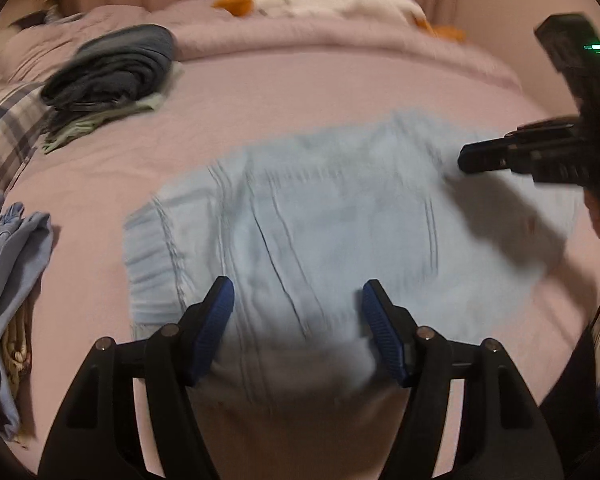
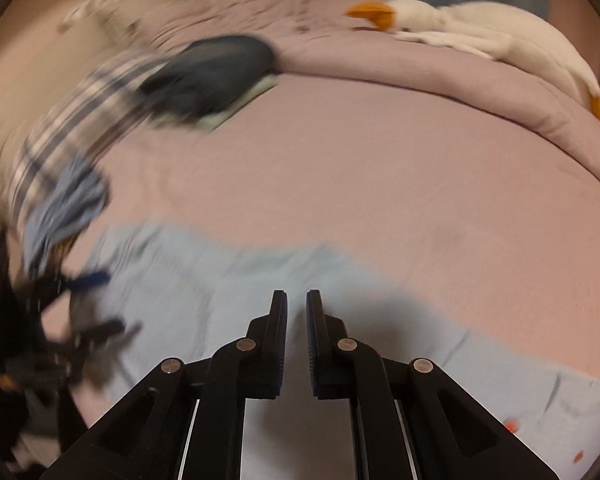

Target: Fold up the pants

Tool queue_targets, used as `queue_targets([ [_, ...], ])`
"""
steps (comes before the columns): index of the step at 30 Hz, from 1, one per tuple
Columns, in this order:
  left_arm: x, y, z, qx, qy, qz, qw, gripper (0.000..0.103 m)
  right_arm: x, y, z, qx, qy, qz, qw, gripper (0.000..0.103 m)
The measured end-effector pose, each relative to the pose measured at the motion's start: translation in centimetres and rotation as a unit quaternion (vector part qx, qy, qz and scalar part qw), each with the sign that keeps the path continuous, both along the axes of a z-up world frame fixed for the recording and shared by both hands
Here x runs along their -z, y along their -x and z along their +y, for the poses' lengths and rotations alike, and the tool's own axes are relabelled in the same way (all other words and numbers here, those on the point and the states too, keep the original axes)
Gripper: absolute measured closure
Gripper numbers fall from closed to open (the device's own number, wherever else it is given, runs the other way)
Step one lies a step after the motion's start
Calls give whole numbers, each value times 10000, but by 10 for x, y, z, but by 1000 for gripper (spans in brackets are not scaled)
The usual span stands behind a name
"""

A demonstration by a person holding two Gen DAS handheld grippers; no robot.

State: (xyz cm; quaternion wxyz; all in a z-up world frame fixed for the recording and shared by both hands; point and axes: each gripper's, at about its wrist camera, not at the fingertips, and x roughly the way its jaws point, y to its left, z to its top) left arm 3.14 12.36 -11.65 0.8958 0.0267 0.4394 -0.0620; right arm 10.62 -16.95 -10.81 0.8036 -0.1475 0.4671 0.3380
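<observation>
On the pink bed sheet (image 1: 320,84), the light blue pants (image 1: 300,232) lie spread flat, and everything else is best placed from them. Both views are smeared by motion blur, so fine detail in the cloth is hard to read. From the left wrist camera, the gathered waistband sits at the pants' left end, with long seam lines running across the fabric toward the right.

Over the near edge of the pants hovers the left gripper (image 1: 298,300), its blue-padded fingers (image 1: 216,320) spread wide apart with only fabric showing between them; nothing is caught in them. Whether the tips touch the cloth cannot be told. Above the pants' right end, the right gripper (image 1: 470,160) reaches in from the side and throws a dark shadow on the fabric. Its own camera shows its black fingers (image 2: 278,320) drawn close with a narrow gap between them, and no cloth is seen pinched there. Small orange-red specks mark the pants near that view's lower right.

Beyond the pants, toward the far left, a pile of dark folded clothes (image 1: 112,68) rests on a pale green garment (image 1: 96,120). Left of the pants lies a crumpled blue garment (image 1: 12,264), and a plaid cloth (image 1: 8,128) sits beyond it. Behind the pants, past a rolled pink duvet (image 1: 340,48), lies a white goose plush toy (image 2: 480,28) with an orange beak.
</observation>
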Motion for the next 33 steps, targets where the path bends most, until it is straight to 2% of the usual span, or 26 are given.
queue_targets([
  [2, 1, 10, -5, 155, -243, 50, 9996, 36, 17, 26, 17, -272, 270, -9, 9993, 95],
  [4, 0, 19, -1, 172, -152, 52, 9997, 36, 42, 53, 23, -556, 671, 91, 9962, 95],
  [5, -1, 21, 3, 154, -75, 53, 9998, 36, 43, 69, 21, -540, 681, -333, 9957, 95],
  [6, -1, 22, 5, 128, -27, 61, 9999, 36, 43, 84, 19, -644, 752, -561, 9935, 95],
  [8, -3, 23, 4, 61, -71, 72, 9999, 36, 39, 94, 10, -630, 743, -535, 9938, 95],
  [11, -10, 23, -7, -86, -258, -14, 9996, 35, 31, 91, -6, -360, 410, -142, 9984, 94],
  [13, -17, 24, -16, -94, 22, -154, 9998, 33, 25, 87, -15, -111, 145, -88, 9998, 89],
  [15, -20, 19, -26, -59, 358, -175, 9992, 25, 24, 83, -24, 228, -93, -217, 9995, 69],
  [17, -15, 12, -37, -15, 426, -64, 9991, 23, 28, 79, -31, 512, -161, -218, 9983, 59],
  [20, 3, 3, -50, -31, 222, 271, 9994, 23, 39, 64, -47, 906, 17, -189, 9957, 58],
  [23, 5, 4, -56, 37, -5, 221, 9997, 23, 38, 60, -73, 1132, -154, -272, 9931, 58],
  [25, 4, 2, -55, 19, 26, 281, 9996, 22, 38, 49, -100, 1425, -359, -201, 9889, 58],
  [28, 5, -3, -56, -15, -39, 330, 9994, 20, 35, 27, -166, 2148, -999, 17, 9715, 59],
  [29, 5, -4, -57, -37, -74, 344, 9994, 19, 33, 17, -196, 2504, -1163, -22, 9611, 59],
  [30, 5, -6, -58, -71, -88, 358, 9993, 17, 31, 12, -213, 2660, -1238, -53, 9560, 60],
  [31, 6, -7, -58, -103, -84, 370, 9992, 17, 30, 4, -241, 3056, -1093, -208, 9456, 60],
  [33, 7, -10, -59, -179, -79, 412, 9990, 15, 30, -6, -277, 3413, -1025, -296, 9339, 60],
])
